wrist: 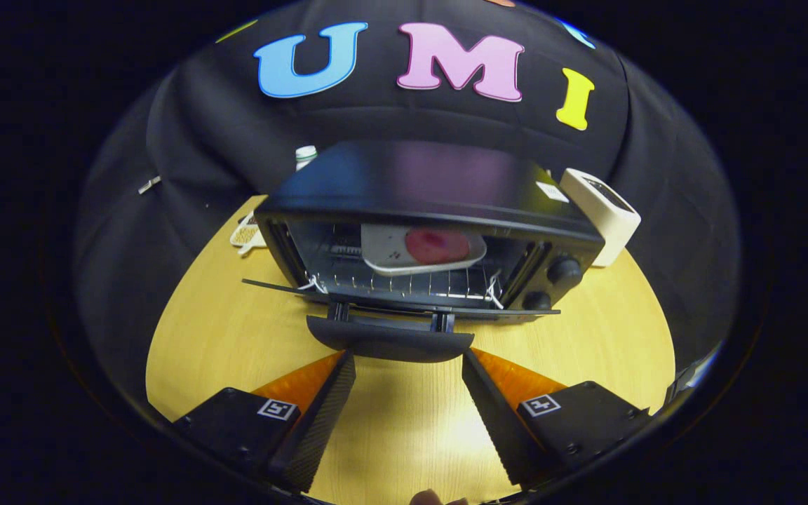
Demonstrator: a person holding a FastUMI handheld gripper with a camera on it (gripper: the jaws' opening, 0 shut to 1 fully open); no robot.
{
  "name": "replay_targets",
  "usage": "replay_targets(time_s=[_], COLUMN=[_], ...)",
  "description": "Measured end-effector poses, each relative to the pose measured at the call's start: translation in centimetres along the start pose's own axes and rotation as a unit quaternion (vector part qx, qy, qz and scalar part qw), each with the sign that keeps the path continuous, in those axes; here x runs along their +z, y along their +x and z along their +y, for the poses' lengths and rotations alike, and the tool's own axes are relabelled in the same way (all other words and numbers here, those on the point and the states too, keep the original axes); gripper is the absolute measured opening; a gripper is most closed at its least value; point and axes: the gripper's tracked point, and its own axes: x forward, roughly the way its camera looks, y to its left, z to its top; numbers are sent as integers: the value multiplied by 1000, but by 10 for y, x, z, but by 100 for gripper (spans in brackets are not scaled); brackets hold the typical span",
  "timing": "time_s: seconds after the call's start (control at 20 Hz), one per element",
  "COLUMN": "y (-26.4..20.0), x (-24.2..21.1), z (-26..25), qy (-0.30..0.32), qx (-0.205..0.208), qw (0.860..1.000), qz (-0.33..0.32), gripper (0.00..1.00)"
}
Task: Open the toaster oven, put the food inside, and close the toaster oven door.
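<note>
Gripper view: toaster oven (439,210) stands on the yellow wooden table (236,337), just ahead of the tongs (409,365). Its door (404,298) is folded down flat toward the tongs, and the door handle (390,341) lies just beyond the fingertips, spanning the gap between them. The food (437,245), a round pink item on a white tray (383,252), already sits on the wire rack (404,284) inside the cavity, well beyond the fingers.

Tongs state: released, fingers spread wide, nothing between them. Both fingertips appear level with the ends of the handle; contact cannot be confirmed.

Judged stage: loading is done and the door remains to be closed.

Risks noted:
- Handle is rounded and smooth-looking. A lift from beneath with open fingers could let it slide off, and the door would drop back.
- Fingers sit about as wide as the handle. An uneven push on one end might twist the door or skid the oven back across the table.
- A hard shove could jolt the rack and shift the tray.
- A white box (604,214) stands touching or just beside the oven's far right corner; a sliding oven may knock it.

Pose: the tongs are held low over the table, pointing straight at the oven front, roughly level and centred on the handle. A fingertip (428,498) of the holder shows behind the tongs.
</note>
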Motion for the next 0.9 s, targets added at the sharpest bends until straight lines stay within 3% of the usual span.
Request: replay_targets(time_s=[0.3, 0.5, 0.9], y=[-40, -68, -144], x=[66, 86, 150], z=[-2, -5, -37], qy=[-1, -14, -32], qx=[13, 28, 41], qw=[995, 990, 969], qz=[-95, -136, -241], gripper=[100, 99, 99])
